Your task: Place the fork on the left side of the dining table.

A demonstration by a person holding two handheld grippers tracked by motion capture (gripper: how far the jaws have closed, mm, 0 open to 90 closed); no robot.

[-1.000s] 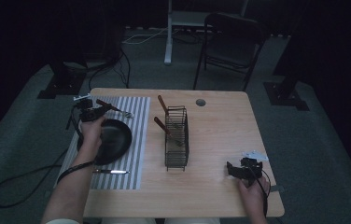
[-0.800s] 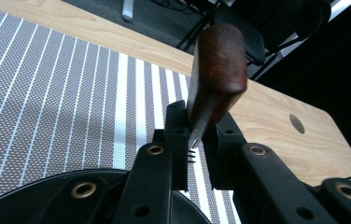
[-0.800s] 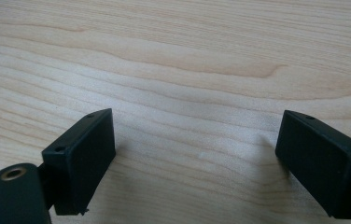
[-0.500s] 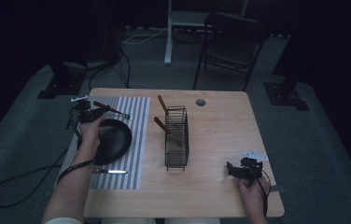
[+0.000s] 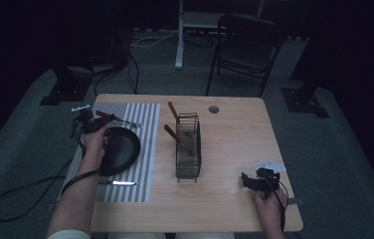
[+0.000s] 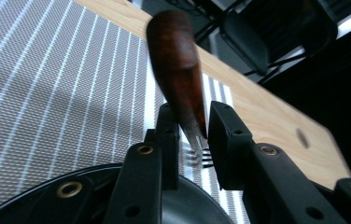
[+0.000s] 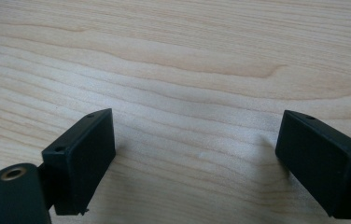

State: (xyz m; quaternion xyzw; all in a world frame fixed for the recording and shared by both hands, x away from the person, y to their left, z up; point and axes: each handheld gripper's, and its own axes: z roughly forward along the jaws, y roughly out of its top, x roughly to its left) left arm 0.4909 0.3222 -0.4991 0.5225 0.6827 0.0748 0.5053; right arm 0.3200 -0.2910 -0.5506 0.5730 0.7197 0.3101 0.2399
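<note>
Wide wooden table (image 5: pixel 234 129) first, with the striped mat (image 5: pixel 140 114) spread over its left part. Black wire rack (image 5: pixel 188 149) upright in the middle, just off the mat's right edge, two wooden-handled utensils (image 5: pixel 173 112) poking out of it (so more left to unload, by the look of it). Dark round plate (image 5: pixel 123 147) already down on the mat. Knife (image 5: pixel 118 183) already laid flat on the mat too, on the near side of the plate.

Over to the right gripper (image 5: pixel 257 180), parked low by the table's near right corner: jaws spread wide over bare wood, nothing between them.

Now the live bit. Left gripper (image 6: pixel 193 140) at the far edge of the plate, jaws narrow and just easing apart, with the fork (image 6: pixel 176 70) between the pads at its metal neck, wooden handle pointing away over the mat. Probably the set-down of the fork, release just starting. Roughly midway through the place setting: plate and knife done, fork nearly down, rack not yet emptied.
</note>
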